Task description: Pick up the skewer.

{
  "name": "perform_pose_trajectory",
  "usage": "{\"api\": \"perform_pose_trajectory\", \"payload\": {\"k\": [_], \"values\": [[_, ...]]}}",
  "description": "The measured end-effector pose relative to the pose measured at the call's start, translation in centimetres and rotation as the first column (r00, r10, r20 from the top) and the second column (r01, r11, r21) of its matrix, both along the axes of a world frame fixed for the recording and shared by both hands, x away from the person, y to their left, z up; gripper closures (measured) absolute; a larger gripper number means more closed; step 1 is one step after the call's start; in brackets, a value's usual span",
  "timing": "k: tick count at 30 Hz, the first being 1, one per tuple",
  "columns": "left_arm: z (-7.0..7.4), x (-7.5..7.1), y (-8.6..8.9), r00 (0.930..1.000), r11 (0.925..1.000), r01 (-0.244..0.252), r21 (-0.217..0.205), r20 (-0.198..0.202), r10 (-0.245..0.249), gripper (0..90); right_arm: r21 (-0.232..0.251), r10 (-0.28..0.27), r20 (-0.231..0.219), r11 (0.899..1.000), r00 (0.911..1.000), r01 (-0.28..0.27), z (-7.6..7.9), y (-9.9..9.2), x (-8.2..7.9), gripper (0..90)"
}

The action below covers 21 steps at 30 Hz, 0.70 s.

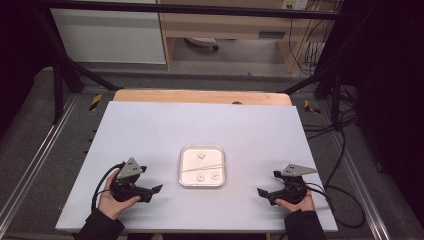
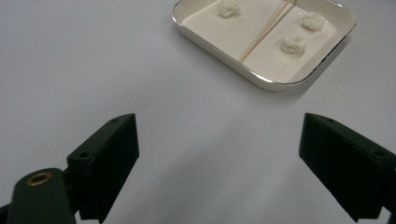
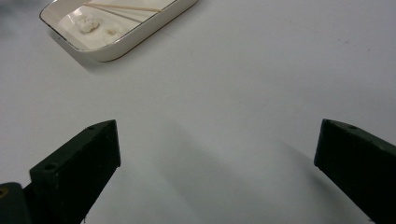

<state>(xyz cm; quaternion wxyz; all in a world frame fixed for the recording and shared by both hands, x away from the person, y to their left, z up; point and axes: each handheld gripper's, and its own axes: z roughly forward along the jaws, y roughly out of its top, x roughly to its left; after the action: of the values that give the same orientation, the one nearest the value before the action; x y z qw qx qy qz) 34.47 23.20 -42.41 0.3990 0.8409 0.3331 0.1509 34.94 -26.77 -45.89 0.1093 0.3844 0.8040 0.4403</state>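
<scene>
The small white tray (image 1: 202, 166) sits near the middle of the pale table (image 1: 150, 135), a little towards the person's side; inside it lie three white crumbly lumps, one (image 1: 201, 155) towards the far rim and two, (image 1: 200, 177) and (image 1: 215, 176), towards the near rim; a thin wooden stick (image 1: 202, 168) lies slantwise across the floor of the tray between them. In the left gripper view the stick (image 2: 261, 30) runs between the single lump (image 2: 229, 8) and the pair (image 2: 293, 44), (image 2: 313, 20).

The left gripper (image 1: 156, 189) rests low on the table to the left of the tray, well apart from it, pointing towards it; its jaws stand wide with nothing between them but bare table (image 2: 210, 140). The right gripper (image 1: 261, 192) waits on the other side, likewise apart, jaws spread wide and empty, the tray (image 3: 116, 28) up in the far corner of its own view.

To my eye the risks are plain enough: the stick is thin and lies flat, so a pinch could slide off it or flick it out of the tray; the lumps look soft and might crumble under a hard squeeze; the tray is light and shallow, and a jaw catching its rim (image 2: 261, 81) could shove or tip it.
</scene>
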Motion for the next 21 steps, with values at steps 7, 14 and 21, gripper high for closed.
{"api": "perform_pose_trajectory", "payload": {"k": [7,14,21], "values": [[0.7,0.4,-2.0,0.9995,0.9996,0.028,0.009,0.013,-0.028,22.0,-0.004,0.0,0.002,1.0,1.0,0.0,0.0,0.0,0.0,1.0],[1.3,1.1,-4.1,0.9991,0.9993,0.038,0.001,0.021,-0.038,41.2,-0.007,0.002,0.004,1.0,1.0,-0.002,0.0,0.0,0.0,1.1],[1.4,1.9,-5.7,0.9992,0.999,0.039,0.02,0.0,-0.039,63.1,-0.011,0.002,0.001,1.0,1.0,-0.002,-0.1,0.0,0.0,1.1]]}}
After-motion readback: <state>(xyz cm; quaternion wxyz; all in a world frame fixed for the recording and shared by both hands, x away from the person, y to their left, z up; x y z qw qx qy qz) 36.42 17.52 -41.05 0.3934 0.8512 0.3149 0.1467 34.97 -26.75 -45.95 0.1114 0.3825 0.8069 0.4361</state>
